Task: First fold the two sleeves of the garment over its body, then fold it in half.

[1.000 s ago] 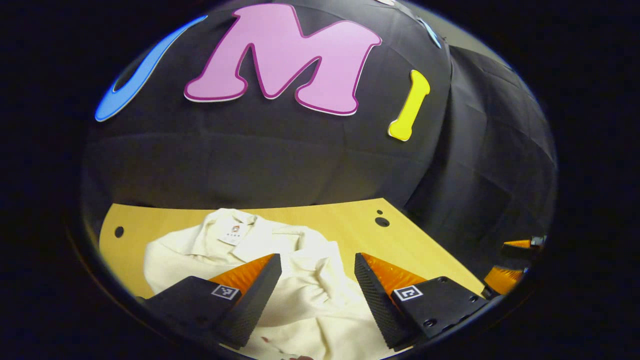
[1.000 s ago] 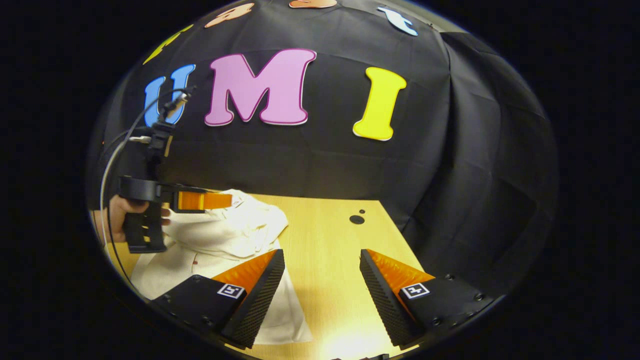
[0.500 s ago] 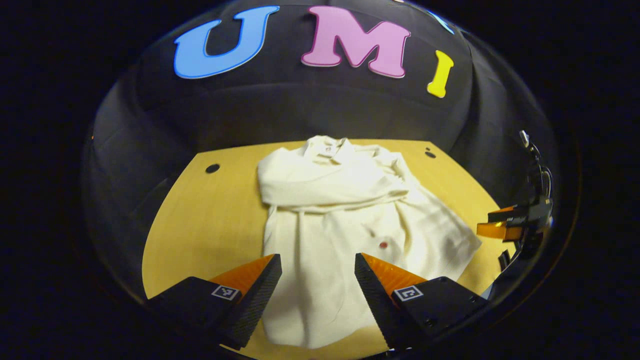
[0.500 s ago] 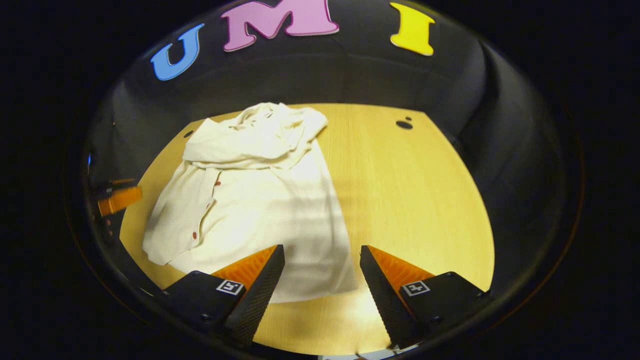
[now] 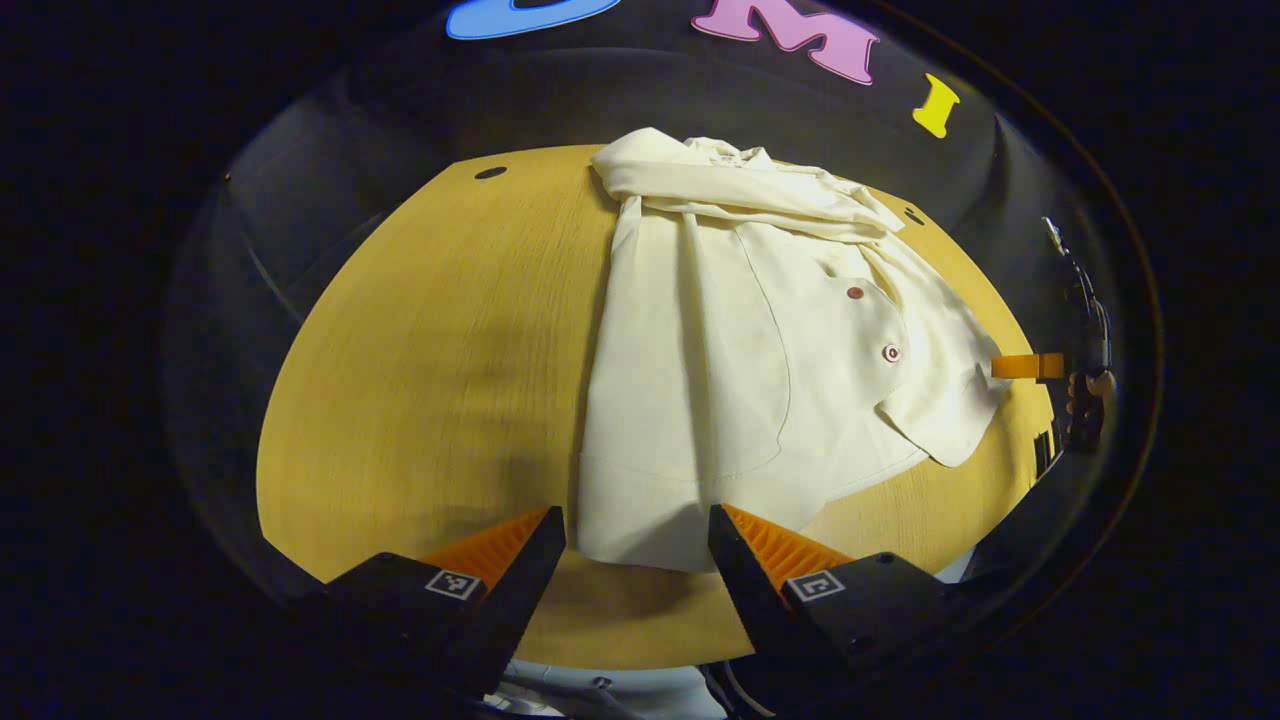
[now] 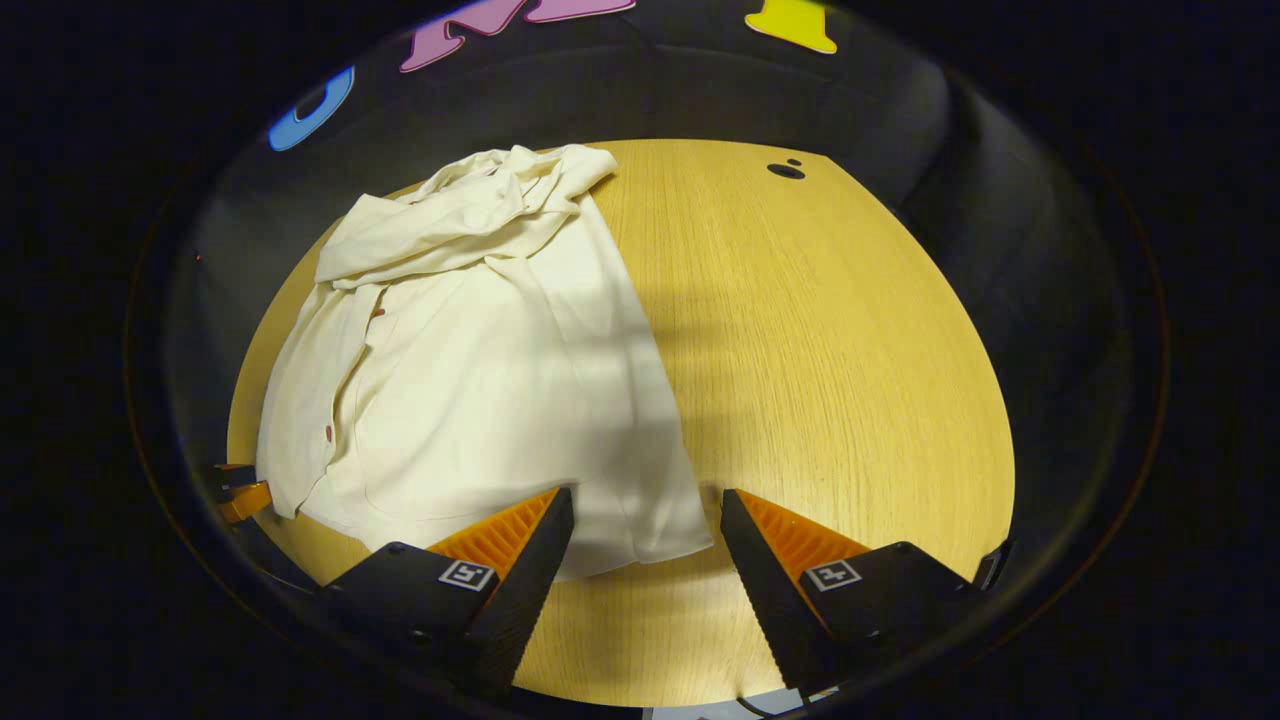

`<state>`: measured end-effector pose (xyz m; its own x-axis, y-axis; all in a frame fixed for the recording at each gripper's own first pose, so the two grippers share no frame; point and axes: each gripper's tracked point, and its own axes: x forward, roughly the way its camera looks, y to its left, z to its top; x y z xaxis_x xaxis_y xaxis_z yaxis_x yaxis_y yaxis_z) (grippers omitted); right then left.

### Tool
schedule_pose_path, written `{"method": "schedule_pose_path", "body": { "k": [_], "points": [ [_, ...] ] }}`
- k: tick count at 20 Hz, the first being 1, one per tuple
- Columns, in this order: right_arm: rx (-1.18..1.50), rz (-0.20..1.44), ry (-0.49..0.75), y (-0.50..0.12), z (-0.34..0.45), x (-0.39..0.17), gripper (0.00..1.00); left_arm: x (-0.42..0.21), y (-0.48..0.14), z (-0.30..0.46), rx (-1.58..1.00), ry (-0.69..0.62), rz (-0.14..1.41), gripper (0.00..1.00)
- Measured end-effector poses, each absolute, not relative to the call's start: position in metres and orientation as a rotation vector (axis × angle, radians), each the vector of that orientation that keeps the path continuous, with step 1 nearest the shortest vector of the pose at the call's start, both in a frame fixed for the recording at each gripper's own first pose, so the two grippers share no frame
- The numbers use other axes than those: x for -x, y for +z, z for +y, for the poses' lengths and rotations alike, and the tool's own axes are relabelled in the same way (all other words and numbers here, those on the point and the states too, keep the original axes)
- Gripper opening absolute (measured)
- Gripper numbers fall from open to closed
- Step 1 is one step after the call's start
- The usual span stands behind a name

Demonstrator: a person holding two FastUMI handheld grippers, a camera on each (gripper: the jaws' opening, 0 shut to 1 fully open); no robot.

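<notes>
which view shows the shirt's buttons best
The left gripper view: two buttons sit in plain sight on the shirt front. The right gripper view shows small dots along the front edge, too small to make out well.

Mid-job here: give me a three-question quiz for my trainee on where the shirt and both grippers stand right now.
1. True or false: the left gripper is shut on the shirt.
2. Multiple choice: the sleeves lie A) spread out flat on the table, B) bunched across the shirt's collar end, C) hanging over the table's edge.
3. Fill in: in the right gripper view, the right gripper has its fingers ____, poised at the shirt's near hem corner.

Key
1. False: its fingers are spread, one on each side of the hem.
2. B.
3. Open.
</notes>
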<state>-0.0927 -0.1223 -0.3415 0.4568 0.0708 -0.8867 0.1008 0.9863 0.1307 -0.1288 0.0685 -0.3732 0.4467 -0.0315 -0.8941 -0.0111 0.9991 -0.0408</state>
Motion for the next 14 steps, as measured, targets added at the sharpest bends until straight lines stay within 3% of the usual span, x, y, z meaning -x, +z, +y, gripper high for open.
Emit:
{"method": "schedule_pose_path", "body": {
  "k": [3,4,6,8,9,12,14],
  "points": [
    [-0.13,1.105,-0.009,-0.347,-0.123,0.094,0.69,0.123,-0.379,0.066,0.013,-0.021,1.114,0.91],
    [-0.131,1.099,-0.004,-0.347,-0.12,0.093,0.67,0.122,-0.38,0.065,0.003,-0.019,1.123,0.86],
    [-0.156,1.113,0.011,-0.347,-0.114,0.094,0.48,0.121,-0.38,0.058,0.006,-0.025,1.131,0.41],
    [-0.182,1.114,0.017,-0.345,-0.109,0.093,0.32,0.118,-0.38,0.052,0.0,-0.032,1.129,0.23],
    [-0.185,1.101,0.024,-0.346,-0.109,0.09,0.15,0.116,-0.379,0.05,-0.006,-0.043,1.127,0.14],
    [-0.17,1.094,0.013,-0.346,-0.106,0.09,0.05,0.114,-0.376,0.035,0.06,-0.095,1.148,0.07],
    [-0.189,1.107,0.038,-0.338,-0.096,0.09,0.05,0.108,-0.366,0.027,0.11,-0.116,1.155,0.07]
  ]
}}
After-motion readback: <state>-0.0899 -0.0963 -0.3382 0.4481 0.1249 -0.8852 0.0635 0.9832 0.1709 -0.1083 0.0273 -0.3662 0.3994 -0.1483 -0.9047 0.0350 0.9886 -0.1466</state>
